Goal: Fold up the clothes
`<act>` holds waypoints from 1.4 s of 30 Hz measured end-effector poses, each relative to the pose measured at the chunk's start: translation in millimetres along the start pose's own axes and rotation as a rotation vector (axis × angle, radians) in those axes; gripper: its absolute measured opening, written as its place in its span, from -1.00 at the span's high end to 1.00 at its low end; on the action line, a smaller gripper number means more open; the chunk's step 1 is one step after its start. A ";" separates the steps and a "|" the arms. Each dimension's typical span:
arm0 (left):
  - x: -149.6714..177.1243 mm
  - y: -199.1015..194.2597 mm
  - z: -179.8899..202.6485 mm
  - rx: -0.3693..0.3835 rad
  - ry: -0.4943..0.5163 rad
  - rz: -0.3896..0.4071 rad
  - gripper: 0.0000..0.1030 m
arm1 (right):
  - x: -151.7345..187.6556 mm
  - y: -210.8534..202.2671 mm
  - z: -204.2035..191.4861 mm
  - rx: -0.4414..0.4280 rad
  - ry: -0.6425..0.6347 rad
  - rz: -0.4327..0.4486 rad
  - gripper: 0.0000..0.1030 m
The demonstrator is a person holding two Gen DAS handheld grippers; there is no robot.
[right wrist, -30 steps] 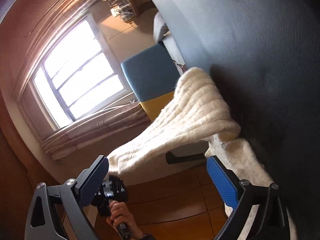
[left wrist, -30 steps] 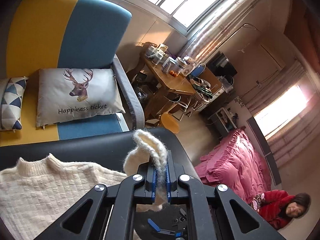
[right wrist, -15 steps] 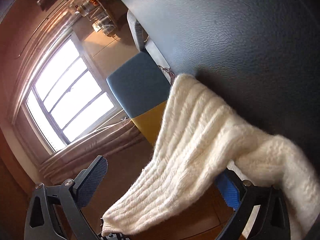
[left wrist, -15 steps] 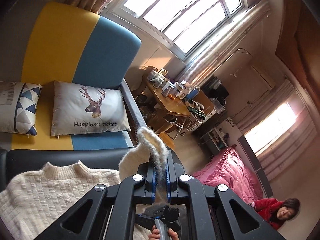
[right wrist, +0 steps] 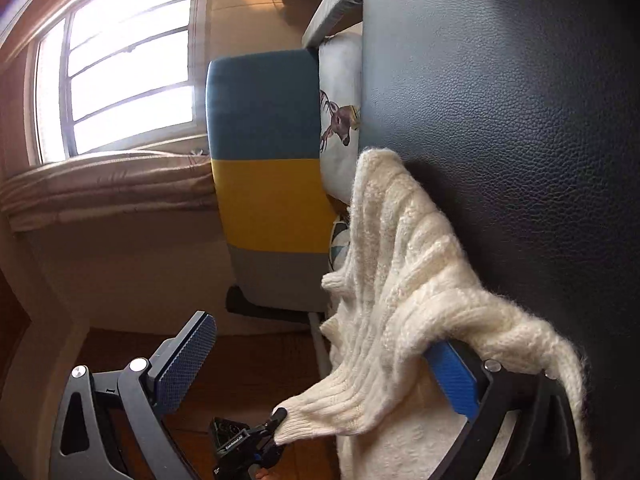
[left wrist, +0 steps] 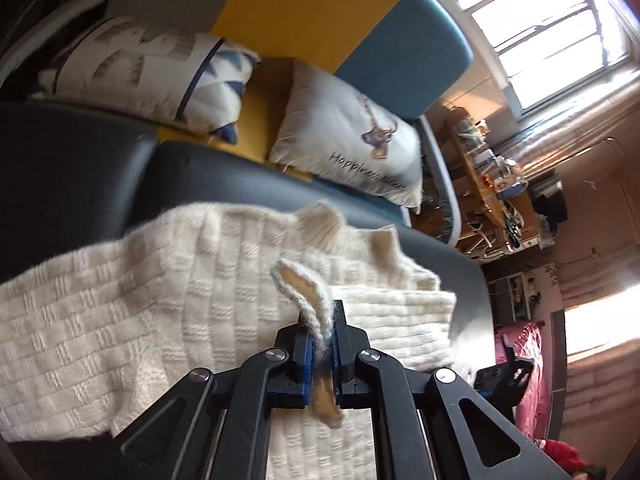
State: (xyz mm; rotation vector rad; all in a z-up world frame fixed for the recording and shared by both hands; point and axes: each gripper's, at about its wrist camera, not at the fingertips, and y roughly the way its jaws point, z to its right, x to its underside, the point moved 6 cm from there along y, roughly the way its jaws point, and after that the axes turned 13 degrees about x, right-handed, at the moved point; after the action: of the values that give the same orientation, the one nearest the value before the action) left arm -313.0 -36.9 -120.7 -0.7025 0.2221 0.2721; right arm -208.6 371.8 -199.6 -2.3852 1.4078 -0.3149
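A cream knitted sweater (left wrist: 132, 312) lies spread on a black leather surface (left wrist: 68, 168), collar towards the sofa. My left gripper (left wrist: 320, 346) is shut on the sleeve's cuff (left wrist: 298, 284), holding it above the sweater's body. In the right wrist view the same sweater (right wrist: 404, 264) hangs along the black surface (right wrist: 520, 120), with its sleeve stretched to the left gripper (right wrist: 256, 436) at the bottom. My right gripper (right wrist: 320, 372) is open wide. The knit drapes over its right finger (right wrist: 454, 380), and the left finger (right wrist: 186, 360) is bare.
A yellow and blue sofa (left wrist: 360, 28) stands behind the surface with a deer pillow (left wrist: 352, 144) and a triangle-print pillow (left wrist: 160, 68). A cluttered wooden table (left wrist: 484, 184), a pink bed (left wrist: 528, 376) and a window (right wrist: 120, 72) lie beyond. A person in red (left wrist: 568, 460) sits low right.
My left gripper has carried the held cuff from beside the sweater to above its body, tilting as it went. The sleeve now stretches across my open right gripper.
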 end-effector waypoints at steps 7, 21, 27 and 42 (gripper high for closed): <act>23.1 16.7 -68.8 -0.022 -0.141 -0.037 0.86 | 13.1 17.2 -6.1 0.250 -0.195 -0.024 -0.81; 36.1 -9.8 -85.0 -0.022 -0.189 -0.053 0.60 | 23.9 11.3 -1.0 0.414 -0.401 -0.088 -0.80; 27.1 -49.3 -72.2 -0.051 -0.153 0.084 0.27 | 11.4 -29.5 -7.7 0.352 -0.356 -0.092 -0.80; 44.5 44.0 0.6 -0.081 0.121 -0.020 0.13 | 11.9 20.8 -15.3 0.363 -0.359 -0.134 -0.73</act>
State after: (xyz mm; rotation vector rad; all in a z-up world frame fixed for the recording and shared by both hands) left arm -285.1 3.3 -159.8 -0.8022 0.3201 0.2211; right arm -225.0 349.3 -194.0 -2.1080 0.9429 -0.1488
